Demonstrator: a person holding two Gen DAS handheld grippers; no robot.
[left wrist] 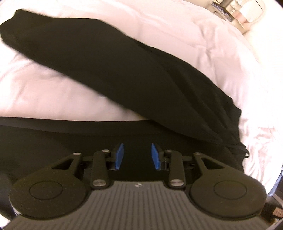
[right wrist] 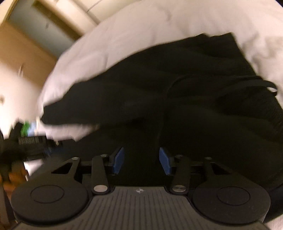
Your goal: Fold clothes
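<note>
A black garment (left wrist: 109, 67), trousers by the look of it, lies on a white duvet (left wrist: 203, 39). One long part runs from upper left down to the right, where a drawstring (left wrist: 245, 150) hangs out. A second black part with a flat hem (left wrist: 44, 123) lies across just ahead of my left gripper (left wrist: 137, 155). Its blue pads (left wrist: 119, 155) stand apart over the black cloth, and nothing shows pinched between them. The right wrist view is blurred. There the garment (right wrist: 185, 85) lies bunched with its drawstring loop (right wrist: 270, 87) at the right. My right gripper (right wrist: 141, 162) is open above it.
The duvet (right wrist: 141, 26) fills most of both views. Its edge drops off at the left in the right wrist view, with a wooden door and wall (right wrist: 26, 49) beyond and dark clutter (right wrist: 30, 141) low at the left. Shelving or boxes (left wrist: 237, 10) sit past the bed's far corner.
</note>
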